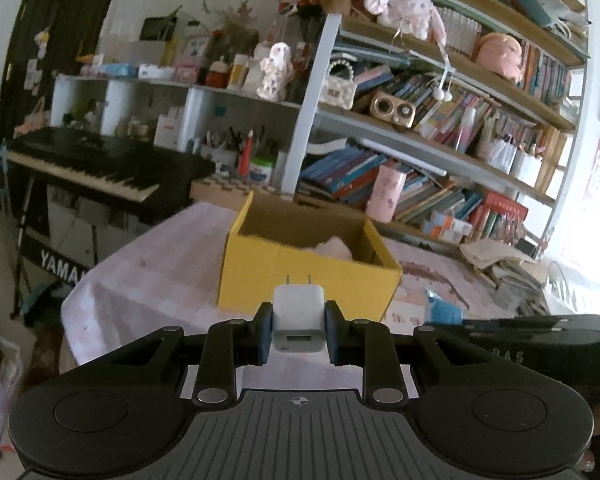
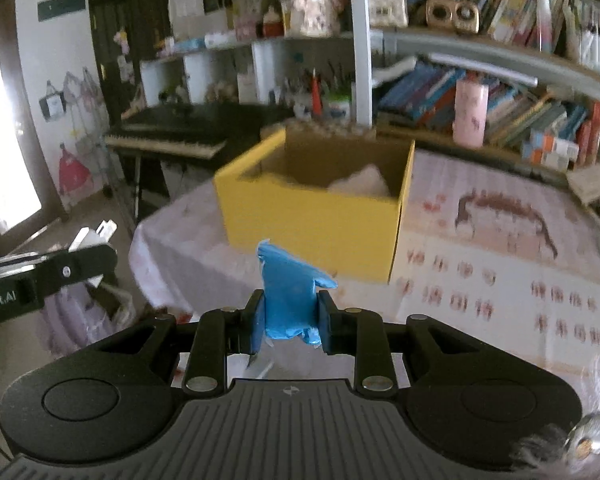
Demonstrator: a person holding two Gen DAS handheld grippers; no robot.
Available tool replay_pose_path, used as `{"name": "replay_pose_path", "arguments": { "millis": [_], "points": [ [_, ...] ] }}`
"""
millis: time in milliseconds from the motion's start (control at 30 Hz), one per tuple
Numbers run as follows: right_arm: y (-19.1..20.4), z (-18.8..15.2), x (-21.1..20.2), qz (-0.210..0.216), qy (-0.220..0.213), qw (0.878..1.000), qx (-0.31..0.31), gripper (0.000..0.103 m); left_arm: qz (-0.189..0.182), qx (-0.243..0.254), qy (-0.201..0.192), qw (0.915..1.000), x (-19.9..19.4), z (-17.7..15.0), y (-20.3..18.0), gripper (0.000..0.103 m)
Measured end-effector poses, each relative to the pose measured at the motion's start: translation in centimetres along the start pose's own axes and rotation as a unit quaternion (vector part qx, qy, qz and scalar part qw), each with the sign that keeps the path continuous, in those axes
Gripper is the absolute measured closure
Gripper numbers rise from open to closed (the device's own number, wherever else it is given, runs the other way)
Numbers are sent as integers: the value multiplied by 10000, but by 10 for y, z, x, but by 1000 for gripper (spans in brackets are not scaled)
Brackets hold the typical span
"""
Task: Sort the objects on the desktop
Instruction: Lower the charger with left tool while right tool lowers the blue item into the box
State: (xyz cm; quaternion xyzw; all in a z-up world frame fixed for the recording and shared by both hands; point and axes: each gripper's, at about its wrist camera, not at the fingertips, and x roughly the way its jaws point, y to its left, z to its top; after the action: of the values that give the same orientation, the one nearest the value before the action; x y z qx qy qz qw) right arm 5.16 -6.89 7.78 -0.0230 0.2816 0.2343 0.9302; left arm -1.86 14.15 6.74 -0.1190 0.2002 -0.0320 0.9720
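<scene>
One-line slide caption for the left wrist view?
Left tool grips a white charger, facing the open yellow box on the table.

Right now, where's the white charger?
The white charger is clamped in the left hand-held gripper, prongs pointing forward, in front of the yellow box on the table.

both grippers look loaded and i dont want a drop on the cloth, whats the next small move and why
Probably carry both on over the yellow box before opening. The left gripper is shut on a white charger and the right gripper on a blue wrapper, and both are short of the box's near wall. The box is open-topped, with something pale already inside.
</scene>
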Motion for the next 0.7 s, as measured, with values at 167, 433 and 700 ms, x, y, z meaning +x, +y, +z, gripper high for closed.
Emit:
{"name": "replay_pose_path", "arguments": {
  "millis": [167, 433, 700],
  "points": [
    [-28, 31, 21, -11, -310, 9995, 81, 79, -38, 213, -99, 9997, 34, 24, -13, 78],
    [-78, 80, 77, 53, -496, 9987, 29, 79, 116, 531, -356, 9979, 97, 66, -41, 78],
    [-99, 106, 140, 392, -282, 9978, -450, 79, 430, 600, -83, 9972, 168, 85, -52, 78]
  ]
}}
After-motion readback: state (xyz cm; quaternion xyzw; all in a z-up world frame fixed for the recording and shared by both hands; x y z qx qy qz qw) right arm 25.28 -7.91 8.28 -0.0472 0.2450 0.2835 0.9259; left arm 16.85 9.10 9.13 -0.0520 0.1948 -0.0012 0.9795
